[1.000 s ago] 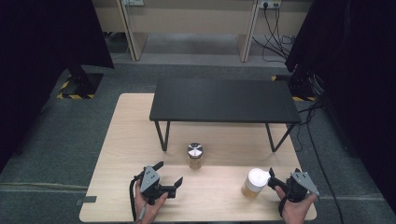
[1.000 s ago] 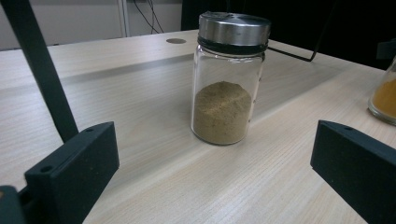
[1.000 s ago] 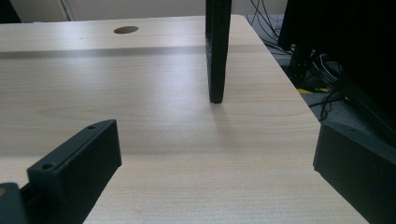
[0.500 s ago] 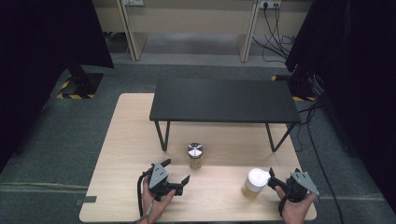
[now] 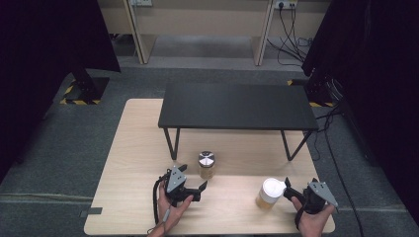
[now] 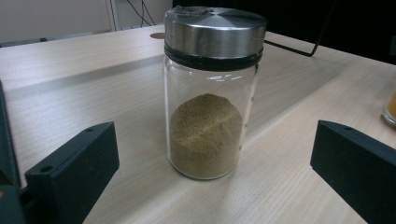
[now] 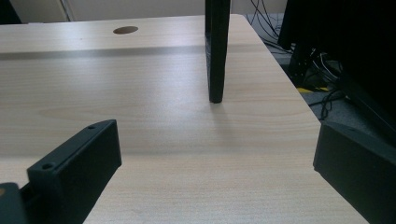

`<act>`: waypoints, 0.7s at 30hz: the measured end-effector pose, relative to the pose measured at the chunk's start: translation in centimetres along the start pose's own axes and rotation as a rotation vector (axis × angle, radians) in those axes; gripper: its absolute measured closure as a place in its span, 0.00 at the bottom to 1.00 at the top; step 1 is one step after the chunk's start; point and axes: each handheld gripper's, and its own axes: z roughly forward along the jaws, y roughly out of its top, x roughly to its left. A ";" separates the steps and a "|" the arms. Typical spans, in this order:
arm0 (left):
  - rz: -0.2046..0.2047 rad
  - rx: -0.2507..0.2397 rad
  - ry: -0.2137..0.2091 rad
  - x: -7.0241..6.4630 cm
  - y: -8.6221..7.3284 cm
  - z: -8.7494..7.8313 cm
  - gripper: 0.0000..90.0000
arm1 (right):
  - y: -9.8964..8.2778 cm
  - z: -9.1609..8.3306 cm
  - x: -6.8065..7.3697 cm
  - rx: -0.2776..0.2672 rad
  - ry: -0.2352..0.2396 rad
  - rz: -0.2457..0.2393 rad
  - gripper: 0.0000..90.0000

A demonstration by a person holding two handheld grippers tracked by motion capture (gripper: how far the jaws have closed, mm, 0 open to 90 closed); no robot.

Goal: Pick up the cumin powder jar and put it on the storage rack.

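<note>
A glass jar point(image 5: 206, 165) with a metal lid stands on the wooden table point(image 5: 138, 148), in front of the black raised shelf point(image 5: 237, 106). In the left gripper view the jar point(image 6: 208, 93) is about a third full of brown powder and stands upright just ahead of the jaws. My left gripper point(image 5: 193, 178) is open, pointing at the jar from its near left without touching it. A white-lidded cup point(image 5: 269, 193) of amber liquid stands at the front right. My right gripper point(image 5: 296, 190) is open just right of the cup, with nothing between its jaws.
The shelf's right front leg point(image 7: 217, 51) rises ahead of the right gripper point(image 7: 217, 144). The table's right edge point(image 7: 299, 93) is close, with cables on the floor beyond. A cable hole point(image 7: 125, 30) sits at the far side.
My left gripper has moved right and forward, closing in on the jar. The right gripper and the cup have stayed put.
</note>
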 end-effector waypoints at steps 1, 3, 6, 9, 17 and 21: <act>0.000 0.004 0.000 0.0 0.1 0.2 0.00 | 0.0 0.0 0.0 0.000 0.000 0.000 0.01; 0.007 0.013 -0.003 0.0 0.4 0.5 0.01 | 0.0 0.0 0.0 0.000 -0.001 0.002 0.01; 0.007 0.020 -0.005 0.0 0.6 0.9 0.01 | 0.0 0.0 0.0 0.001 -0.001 0.005 0.01; 0.008 0.025 -0.005 0.0 0.8 1.2 0.01 | 0.0 0.0 0.0 0.002 0.000 0.006 0.01; 0.019 0.049 -0.003 -0.2 1.5 2.5 0.01 | 0.0 0.0 -0.1 0.001 0.001 0.010 0.01; 0.017 0.057 0.001 -0.3 1.8 3.2 0.02 | 0.0 0.0 -0.1 0.000 0.003 0.013 0.01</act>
